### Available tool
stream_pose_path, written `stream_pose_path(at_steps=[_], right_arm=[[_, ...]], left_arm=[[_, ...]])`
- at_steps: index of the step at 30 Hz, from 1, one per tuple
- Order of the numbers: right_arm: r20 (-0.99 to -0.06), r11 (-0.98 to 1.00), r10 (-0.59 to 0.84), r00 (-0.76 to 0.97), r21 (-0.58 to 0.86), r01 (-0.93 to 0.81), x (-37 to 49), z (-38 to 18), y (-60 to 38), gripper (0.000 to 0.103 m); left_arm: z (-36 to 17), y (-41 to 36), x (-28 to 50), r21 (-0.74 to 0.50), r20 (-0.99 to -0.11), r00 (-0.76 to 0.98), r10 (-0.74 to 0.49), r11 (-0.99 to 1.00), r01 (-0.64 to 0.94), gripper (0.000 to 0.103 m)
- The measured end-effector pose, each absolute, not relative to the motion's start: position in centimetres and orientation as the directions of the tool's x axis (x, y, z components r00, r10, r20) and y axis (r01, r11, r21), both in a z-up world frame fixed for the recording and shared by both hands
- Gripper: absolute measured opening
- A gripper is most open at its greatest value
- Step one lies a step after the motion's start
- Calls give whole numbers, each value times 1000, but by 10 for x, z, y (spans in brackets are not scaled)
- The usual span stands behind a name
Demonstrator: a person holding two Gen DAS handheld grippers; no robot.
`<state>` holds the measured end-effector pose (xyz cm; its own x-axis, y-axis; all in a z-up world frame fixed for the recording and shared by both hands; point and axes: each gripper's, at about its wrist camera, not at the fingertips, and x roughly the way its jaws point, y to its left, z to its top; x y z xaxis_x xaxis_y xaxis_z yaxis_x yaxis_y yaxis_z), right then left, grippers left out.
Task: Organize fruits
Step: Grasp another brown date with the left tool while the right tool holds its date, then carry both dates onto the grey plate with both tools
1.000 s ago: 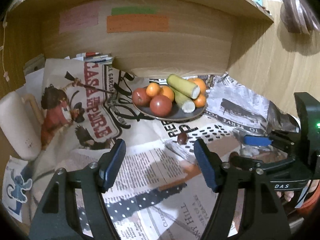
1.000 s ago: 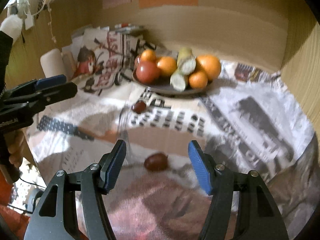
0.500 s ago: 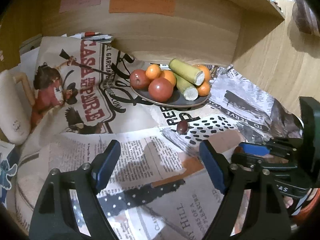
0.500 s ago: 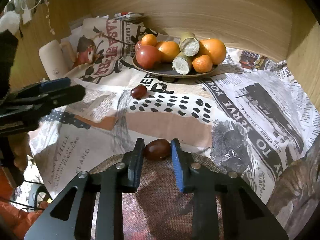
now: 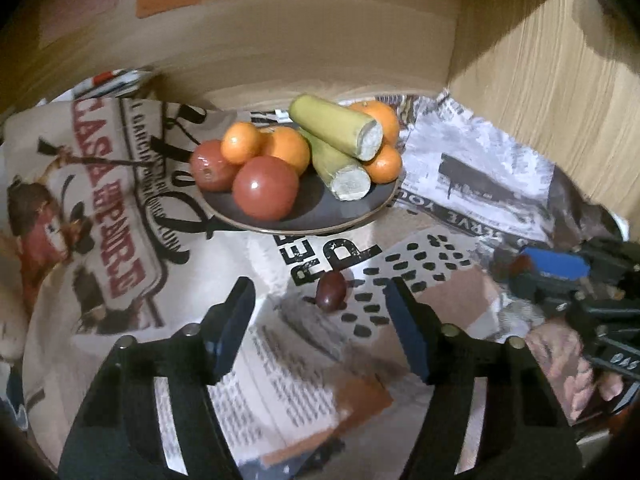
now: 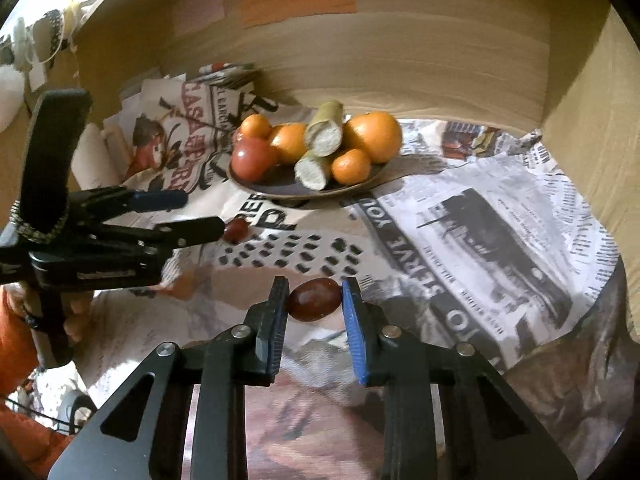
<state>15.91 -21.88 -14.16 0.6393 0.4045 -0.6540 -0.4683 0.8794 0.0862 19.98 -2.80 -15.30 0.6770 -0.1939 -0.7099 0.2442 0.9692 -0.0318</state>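
Our right gripper (image 6: 314, 300), newly clamped on one dark fruit (image 6: 314, 299), lifts; our left gripper (image 5: 320, 304), jaws apart, nears another dark fruit (image 5: 331, 285) beside the plate (image 5: 304, 216)

— Any print legible on the newspaper (image 5: 472, 168) spread over the counter?
— Red block letters "CASA" on the illustrated sheet (image 5: 100, 184); big black "REP" just below the plate (image 5: 304, 216); "SERVE YOU" along a dark photo's edge.
— And the smaller columns?
— Too blurred to read.
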Motion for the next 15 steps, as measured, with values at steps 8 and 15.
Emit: stream_pose_path(at_steps=[8,15], right_arm=[[-643,888,401,652,98,-450,174,-138,-229,25],[-648,882,403,646,85,-464,183,-138,-224,25]], left_arm=[[-169,-36,221,-43,-764,610,-213,959,280,41],[-174,-41,222,-33,-769,601,-217,953,301,22]])
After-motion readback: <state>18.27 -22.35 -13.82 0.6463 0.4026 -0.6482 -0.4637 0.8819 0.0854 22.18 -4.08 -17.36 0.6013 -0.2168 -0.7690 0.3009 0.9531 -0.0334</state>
